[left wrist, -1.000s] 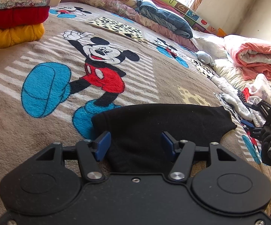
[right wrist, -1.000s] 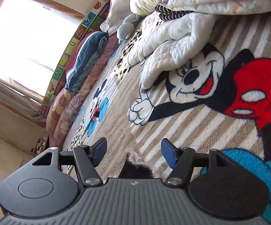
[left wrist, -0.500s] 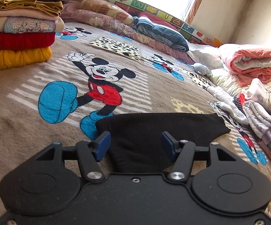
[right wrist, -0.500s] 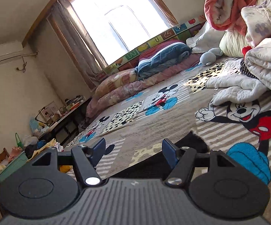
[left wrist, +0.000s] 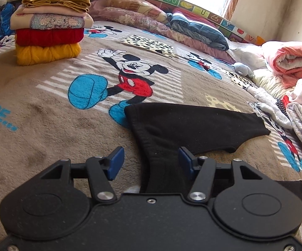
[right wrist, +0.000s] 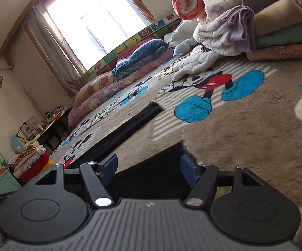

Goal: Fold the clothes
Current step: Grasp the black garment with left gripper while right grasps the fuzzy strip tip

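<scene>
Now the black garment [left wrist: 192,125] lies flat on the bed [left wrist: 46,129], just ahead of both tongs. The left tongs [left wrist: 149,160] are closing around its cloth; the right tongs [right wrist: 149,167] stand wide above its edge. A thin pinch could slip and spoil the fold.

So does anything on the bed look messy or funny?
Yes. The black garment lies spread out, unfolded, unlike the neat folded stack at the far left. A crumpled pile of clothes also sprawls along the right edge.
</scene>
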